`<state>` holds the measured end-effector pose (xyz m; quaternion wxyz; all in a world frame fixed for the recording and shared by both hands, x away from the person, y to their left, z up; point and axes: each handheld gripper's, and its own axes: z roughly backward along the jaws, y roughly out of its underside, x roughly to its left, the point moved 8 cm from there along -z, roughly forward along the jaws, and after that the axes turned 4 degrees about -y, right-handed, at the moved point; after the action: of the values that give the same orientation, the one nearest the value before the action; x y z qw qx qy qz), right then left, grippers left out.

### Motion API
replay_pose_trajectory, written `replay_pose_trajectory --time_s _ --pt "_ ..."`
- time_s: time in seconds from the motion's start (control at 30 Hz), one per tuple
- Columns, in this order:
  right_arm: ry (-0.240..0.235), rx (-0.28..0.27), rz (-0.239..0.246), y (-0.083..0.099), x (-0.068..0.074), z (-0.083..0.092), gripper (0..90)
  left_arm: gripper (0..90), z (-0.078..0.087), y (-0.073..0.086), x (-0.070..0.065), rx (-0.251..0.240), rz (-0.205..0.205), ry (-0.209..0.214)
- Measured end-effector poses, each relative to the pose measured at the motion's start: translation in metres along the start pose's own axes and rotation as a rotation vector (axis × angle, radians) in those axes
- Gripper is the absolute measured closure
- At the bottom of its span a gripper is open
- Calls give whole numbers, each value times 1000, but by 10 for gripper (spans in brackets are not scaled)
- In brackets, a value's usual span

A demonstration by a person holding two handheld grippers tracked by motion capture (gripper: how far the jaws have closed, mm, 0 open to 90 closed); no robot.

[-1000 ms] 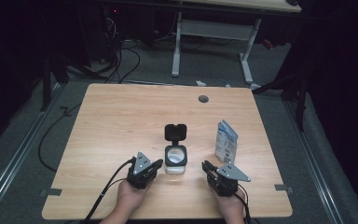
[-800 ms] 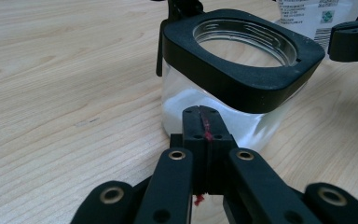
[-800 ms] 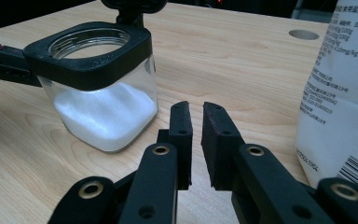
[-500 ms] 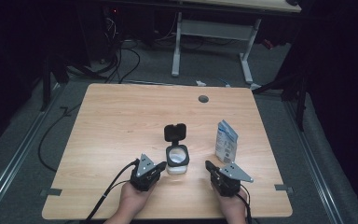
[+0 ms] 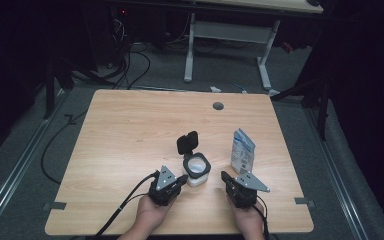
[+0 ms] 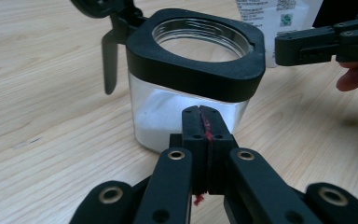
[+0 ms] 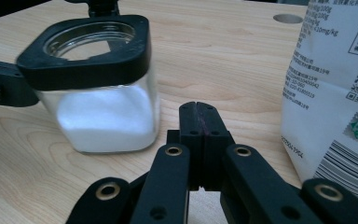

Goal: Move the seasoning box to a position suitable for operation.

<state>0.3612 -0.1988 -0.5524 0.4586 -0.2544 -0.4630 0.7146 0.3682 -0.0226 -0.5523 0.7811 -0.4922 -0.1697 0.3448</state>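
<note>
We see the clear square jar with black collar (image 5: 198, 170) at two o'clock, just beside our left gripper (image 5: 180, 179), jaws pressed together, empty; our right gripper (image 5: 226, 177), likewise closed, sits at the jar's four o'clock.

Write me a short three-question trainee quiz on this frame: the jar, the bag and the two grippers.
1. True or false: the jar's flip lid is shut.
2. Which stands nearer the white bag? A. left gripper B. right gripper
3. Fill in: the jar holds a white ____.

Key:
1. False. The lid stands open behind the rim, leaving the mouth uncovered.
2. B. In the right gripper view the bag rises just beside that gripper's closed fingers.
3. Powder. It fills roughly the lower half of the clear jar. Both grippers are shut on nothing, one on each side of the jar on the table.
</note>
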Motion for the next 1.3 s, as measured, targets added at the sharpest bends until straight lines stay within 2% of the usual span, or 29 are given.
replay_pose_trajectory --time_s 0.17,0.3,0.5,0.73,0.9,1.03,1.3 --pt "-6 -7 8 -1 2 1 900 887 -4 -1 -5 2 -11 12" --pt "-11 -15 13 -2 2 2 900 873 0 1 0 1 -21 -1" --pt "-37 -11 15 -2 3 1 900 871 12 3 28 1 -2 -52" --pt "-52 -5 18 -3 9 -6 900 899 18 -15 63 -38 61 -95" --pt "-66 1 29 -4 16 -11 900 899 15 -26 80 -47 88 -116" --pt "-72 2 39 -6 20 -14 900 900 10 -34 83 -60 90 -120" --pt "-64 5 38 -7 19 -18 900 900 1 -58 77 -96 93 -101"
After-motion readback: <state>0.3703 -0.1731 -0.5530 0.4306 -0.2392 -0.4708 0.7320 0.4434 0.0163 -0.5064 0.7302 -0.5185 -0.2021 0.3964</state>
